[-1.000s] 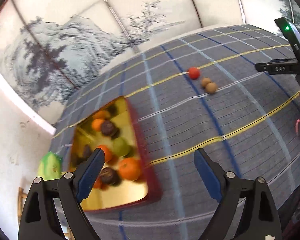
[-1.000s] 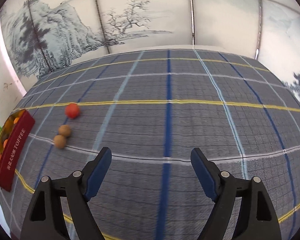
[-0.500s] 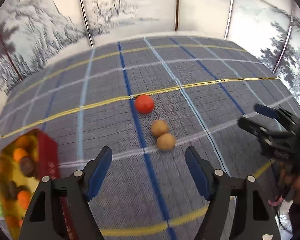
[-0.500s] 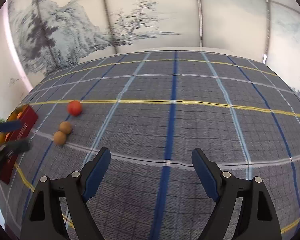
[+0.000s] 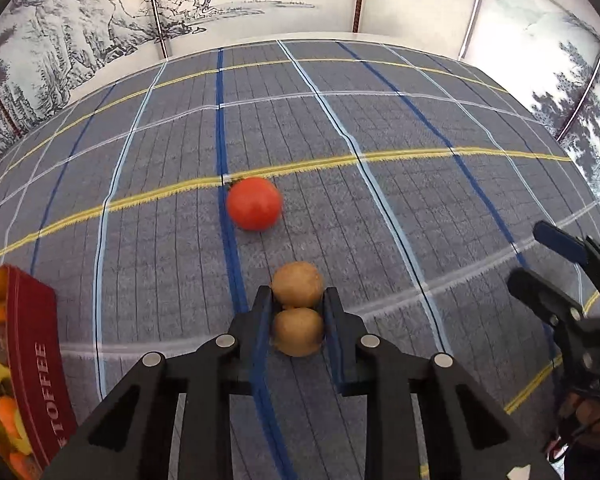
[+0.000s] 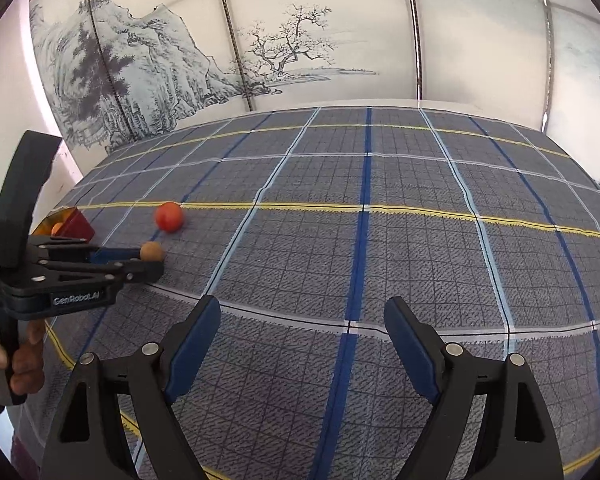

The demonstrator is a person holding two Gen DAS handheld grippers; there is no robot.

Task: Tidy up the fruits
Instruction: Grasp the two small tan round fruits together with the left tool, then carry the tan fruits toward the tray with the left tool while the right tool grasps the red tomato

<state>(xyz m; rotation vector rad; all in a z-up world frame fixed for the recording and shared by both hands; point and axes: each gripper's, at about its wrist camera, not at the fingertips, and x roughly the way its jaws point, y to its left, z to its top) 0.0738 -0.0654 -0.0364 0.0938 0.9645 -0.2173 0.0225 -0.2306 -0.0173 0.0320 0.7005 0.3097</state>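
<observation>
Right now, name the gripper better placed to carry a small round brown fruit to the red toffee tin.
Left. The left gripper already brackets the nearer brown fruit, with the red toffee tin alongside. The right gripper hangs open over bare cloth.

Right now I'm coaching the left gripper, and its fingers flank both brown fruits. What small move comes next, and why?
Probably back the left gripper off slightly: its fingers bracket the near brown fruit and touch the far brown fruit, risking a double grab.

Home-ish rm: plaid tablecloth (image 6: pixel 380 248) (ink-landscape screen (image 6: pixel 260 52) behind).
</observation>
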